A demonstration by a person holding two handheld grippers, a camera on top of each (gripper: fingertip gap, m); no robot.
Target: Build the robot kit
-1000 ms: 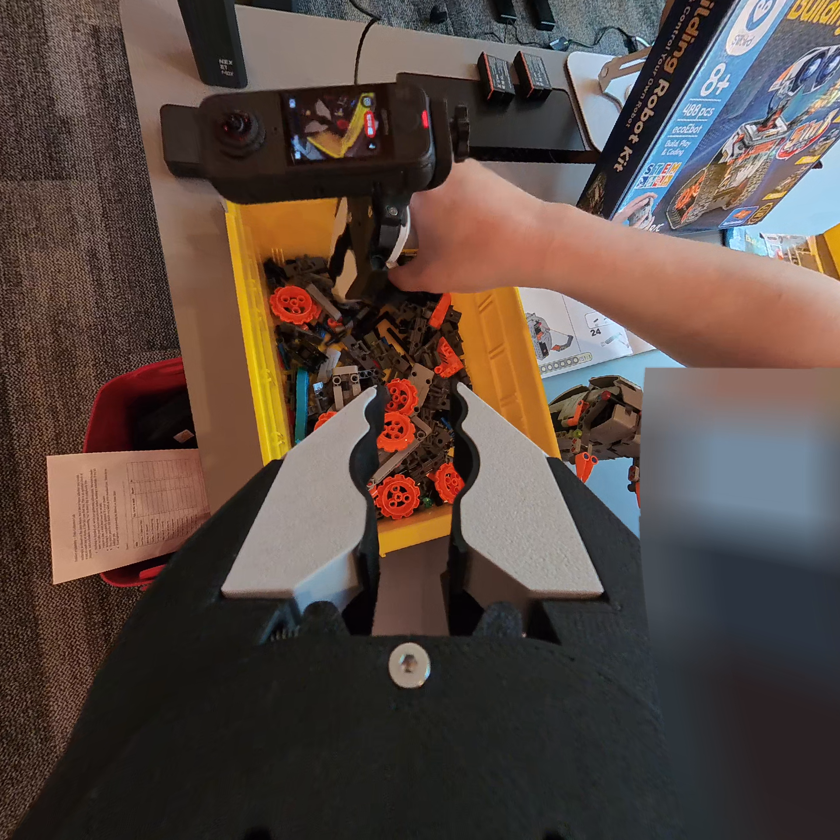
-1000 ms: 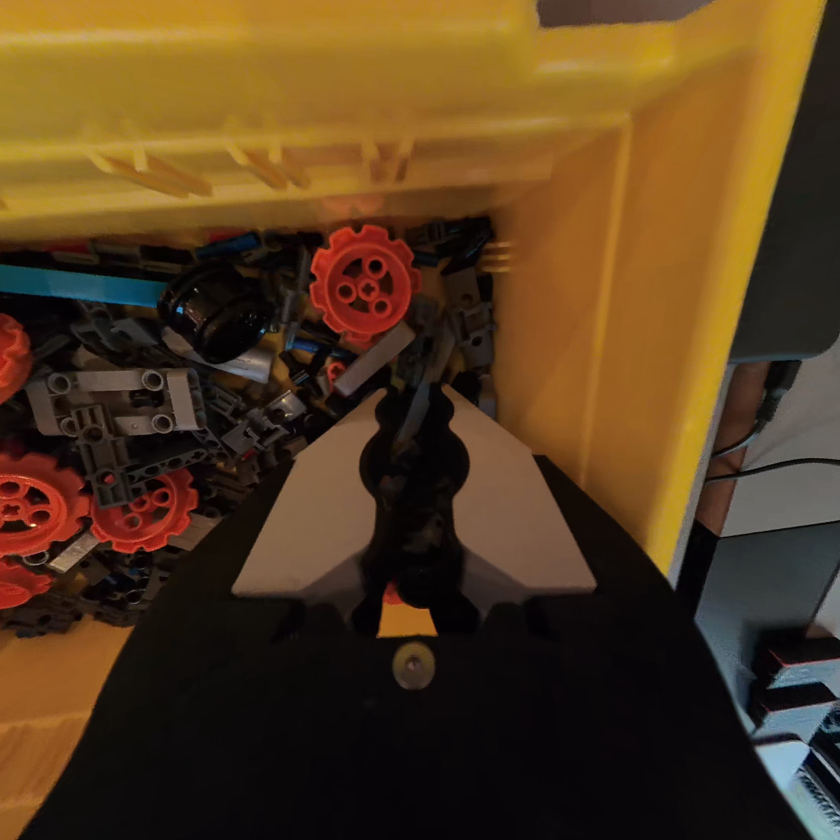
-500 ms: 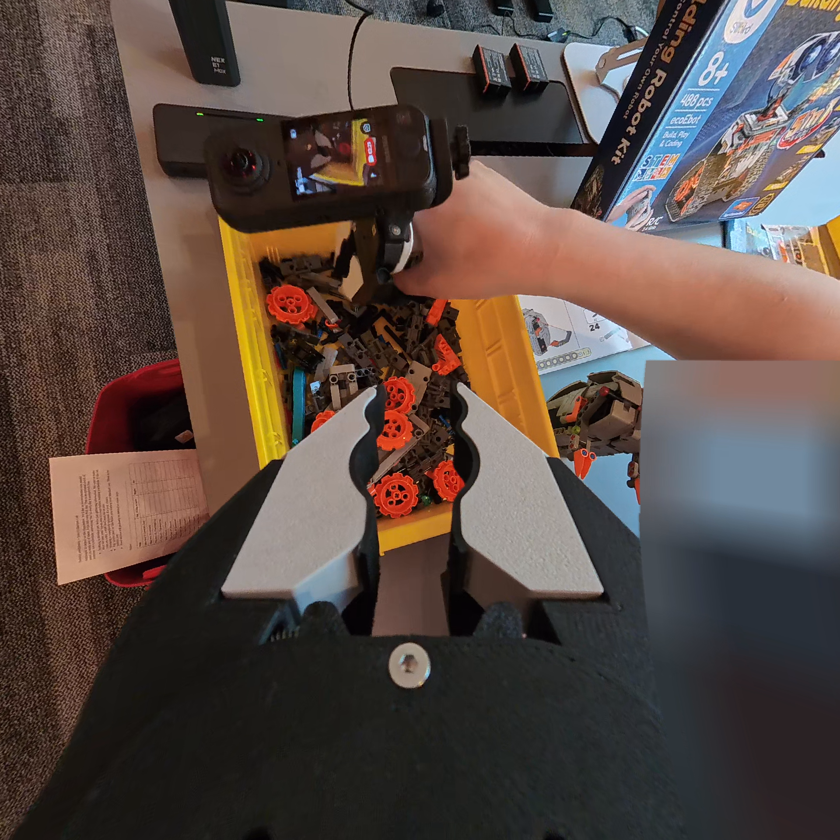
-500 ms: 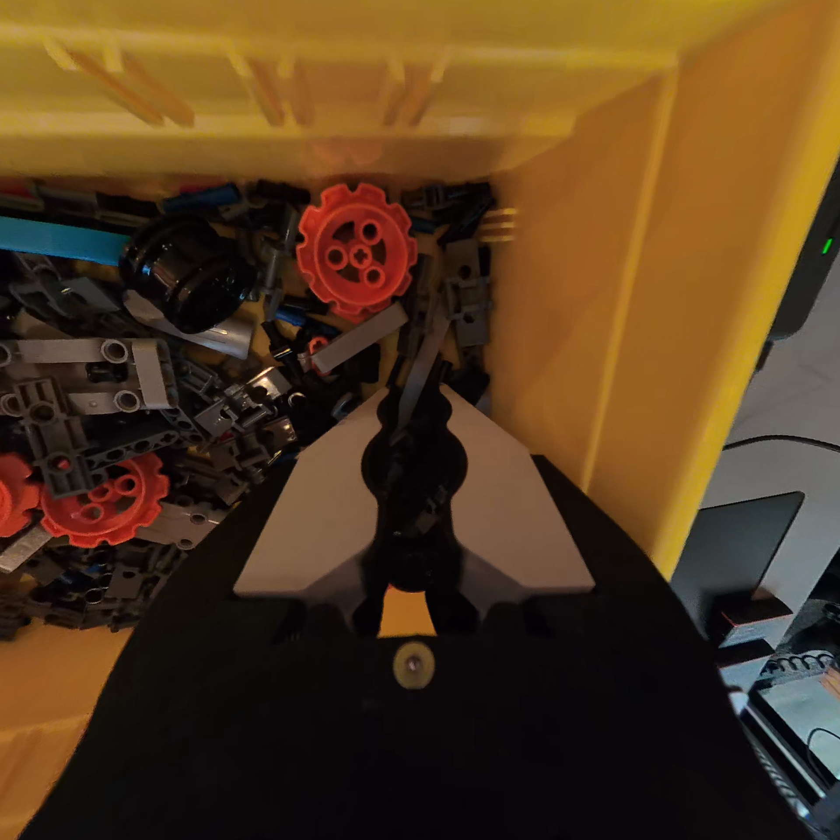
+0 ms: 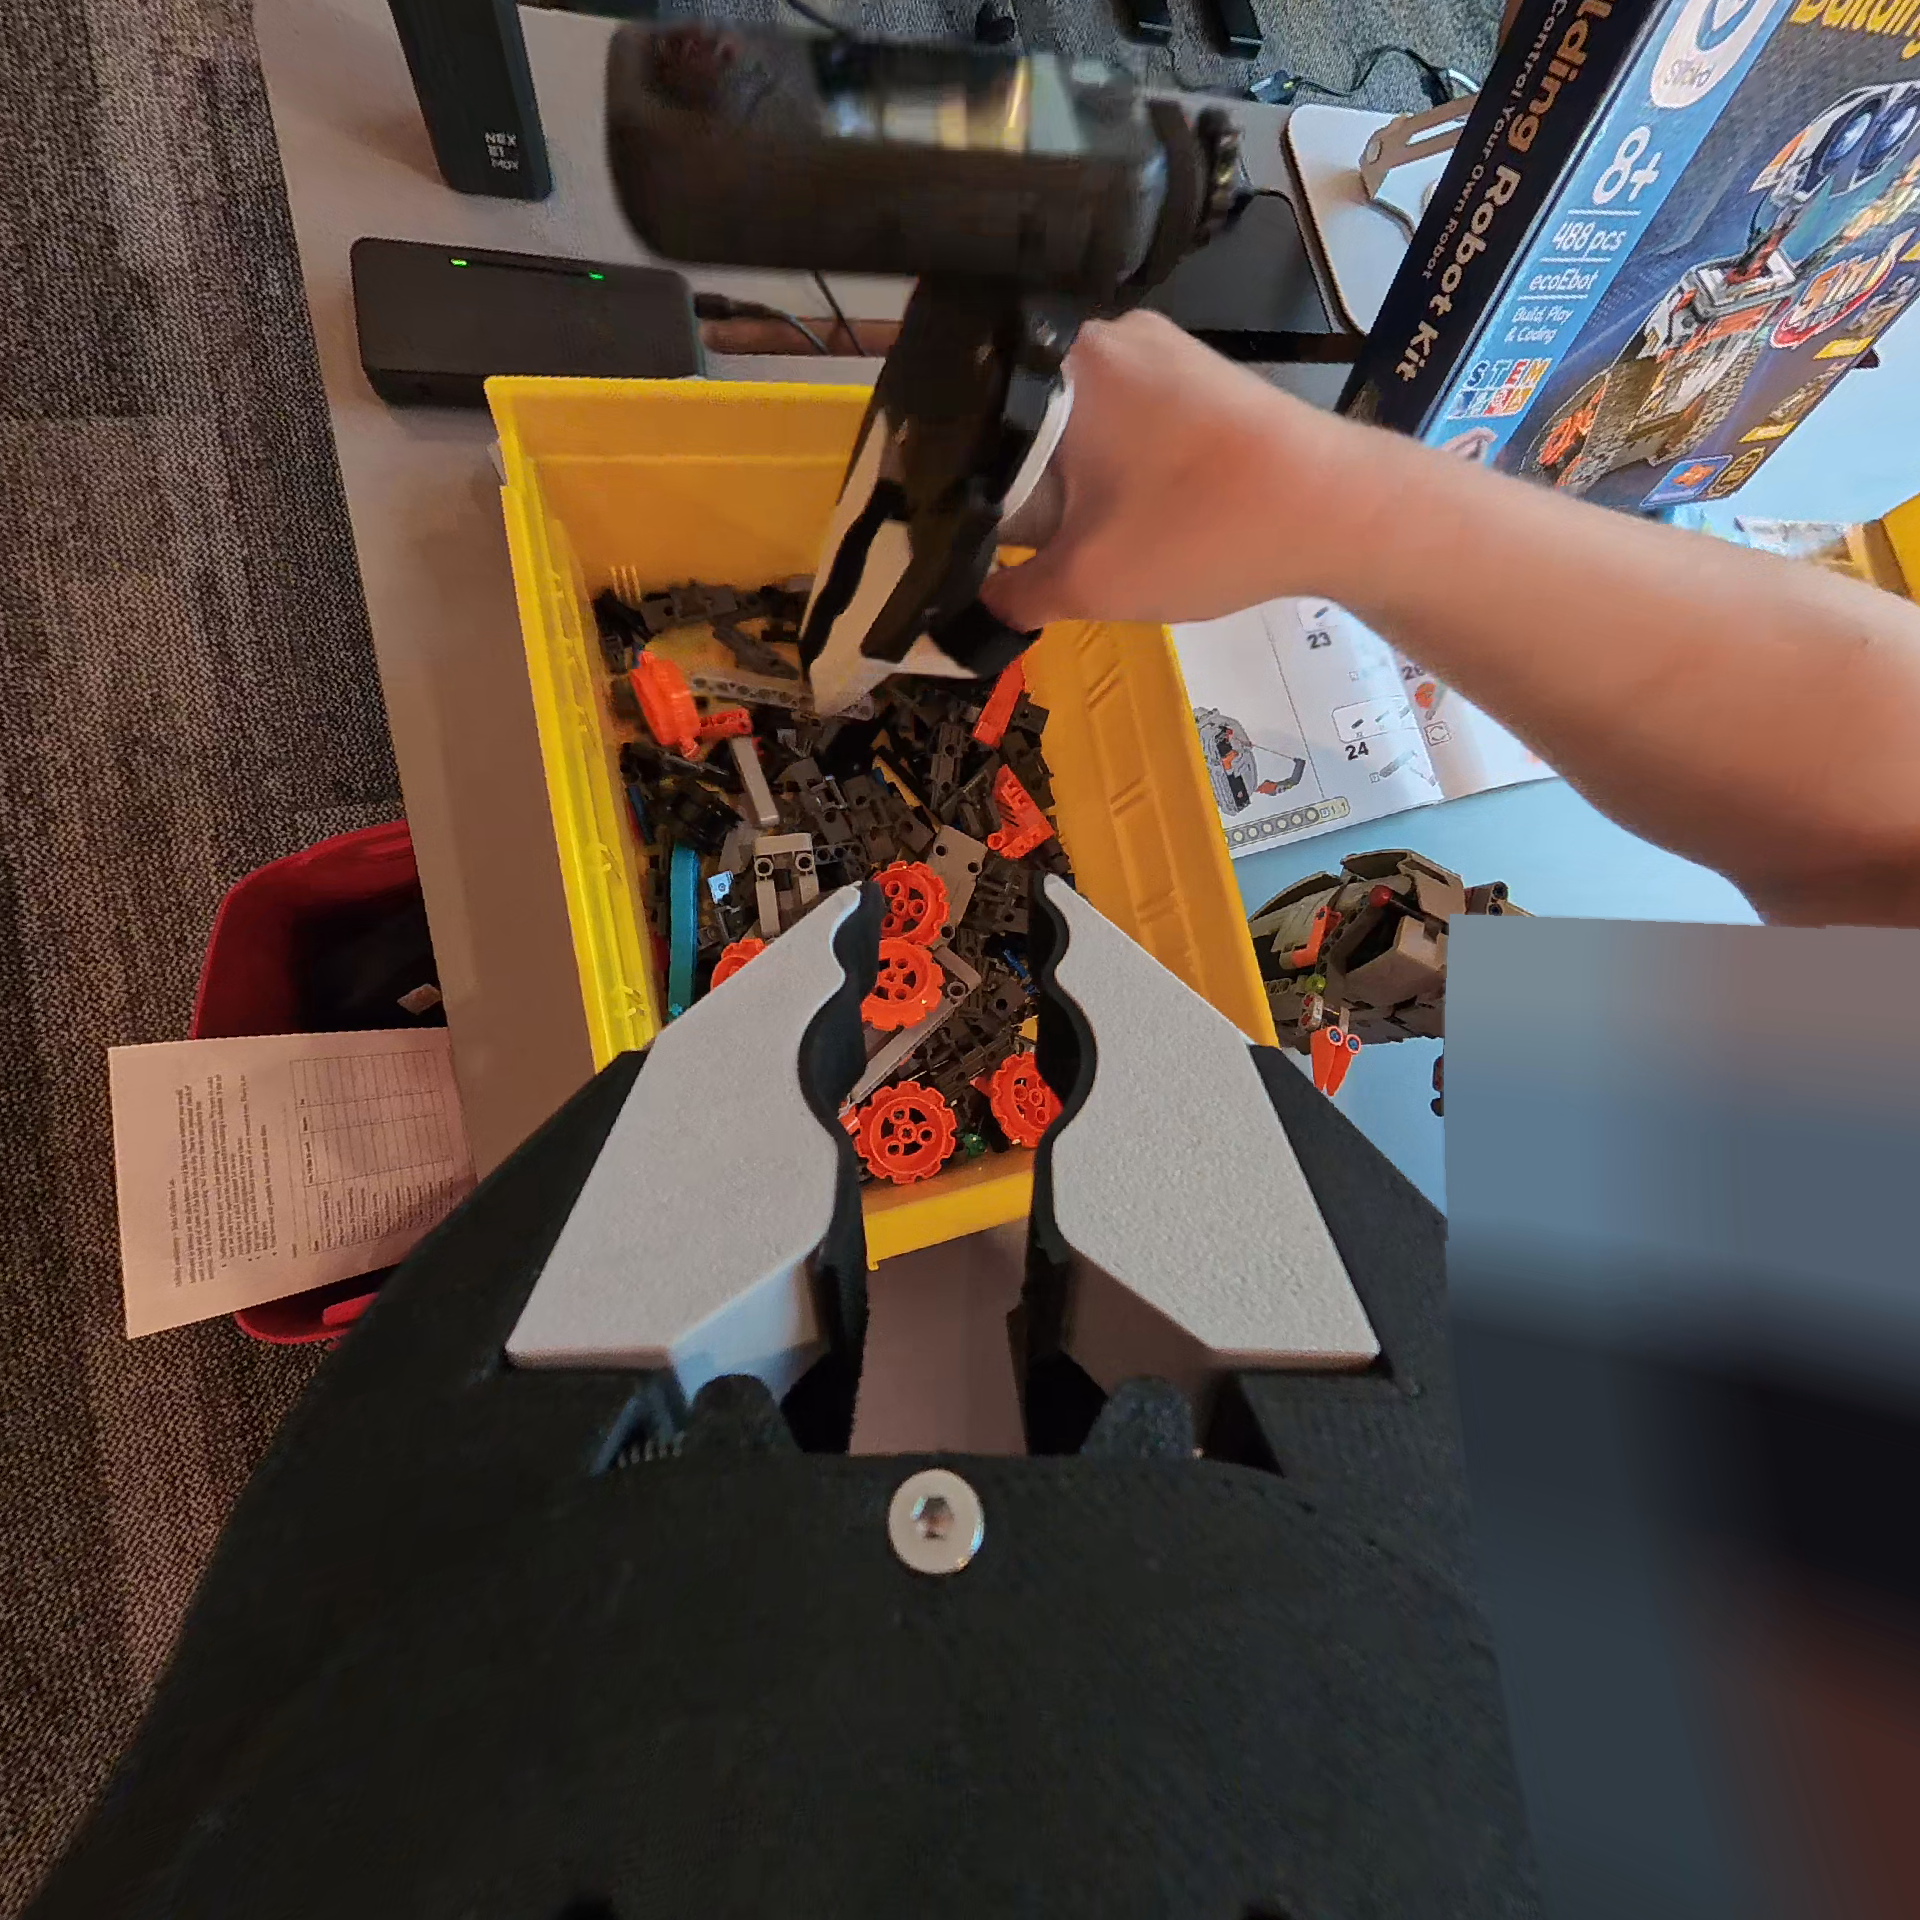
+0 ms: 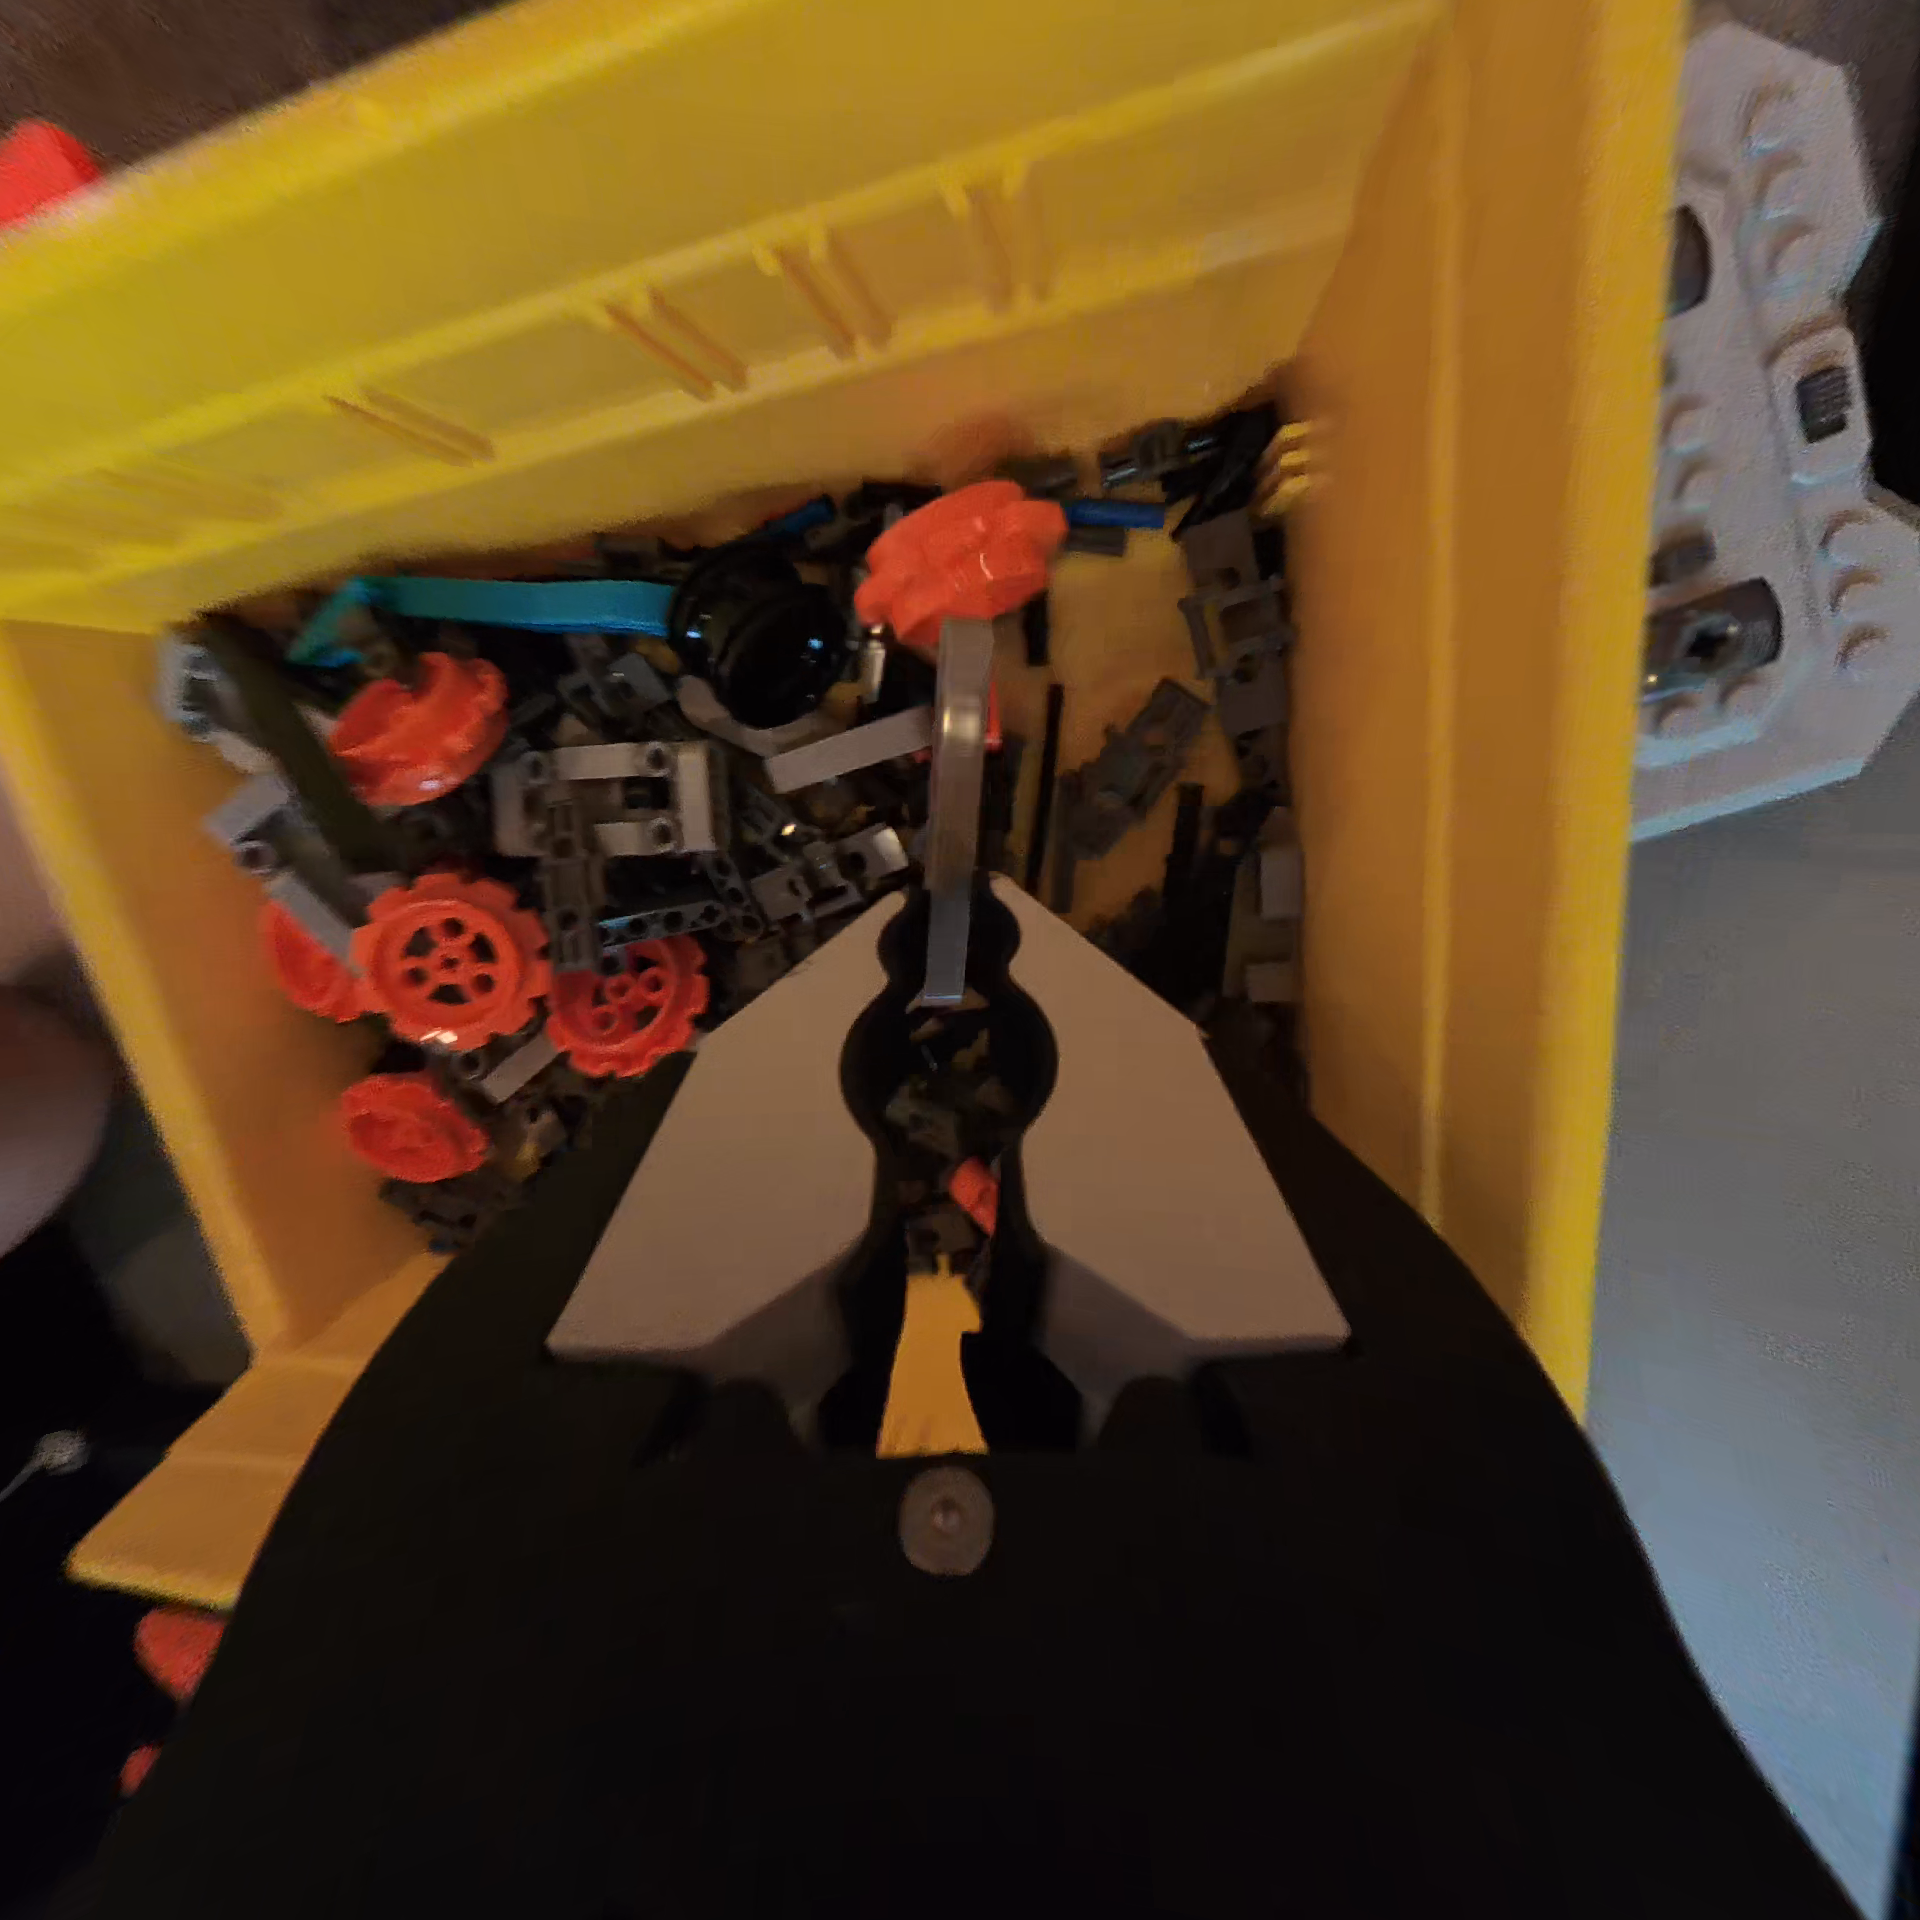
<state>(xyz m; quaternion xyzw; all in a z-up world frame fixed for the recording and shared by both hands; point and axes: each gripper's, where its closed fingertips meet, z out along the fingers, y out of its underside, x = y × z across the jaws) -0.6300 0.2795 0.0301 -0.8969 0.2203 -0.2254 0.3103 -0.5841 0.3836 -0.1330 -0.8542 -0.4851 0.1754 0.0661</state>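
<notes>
From my seat the biggest thing is the long yellow plastic bin on the pale table, its floor covered in loose grey, black and orange building pieces. One tall blue printed cardboard box stands well off to its right. My left gripper hovers over the bin's near end with its jaws wide apart and nothing between them. My right gripper, held by a bare hand, reaches into the far end close to the corner wall. Its jaws are drawn almost together and pinch one light grey flat curved strip at the very tips. The strip sticks out ahead of the tips, and its far end lies near an orange wheel against the far wall; I cannot tell whether it is free of the heap. One half-built grey-brown model sits just beside the bin on the right. In the left wrist view I count five orange toothed wheels near my open jaws. There is one glossy black round tyre and one teal flat strip beside it.
</notes>
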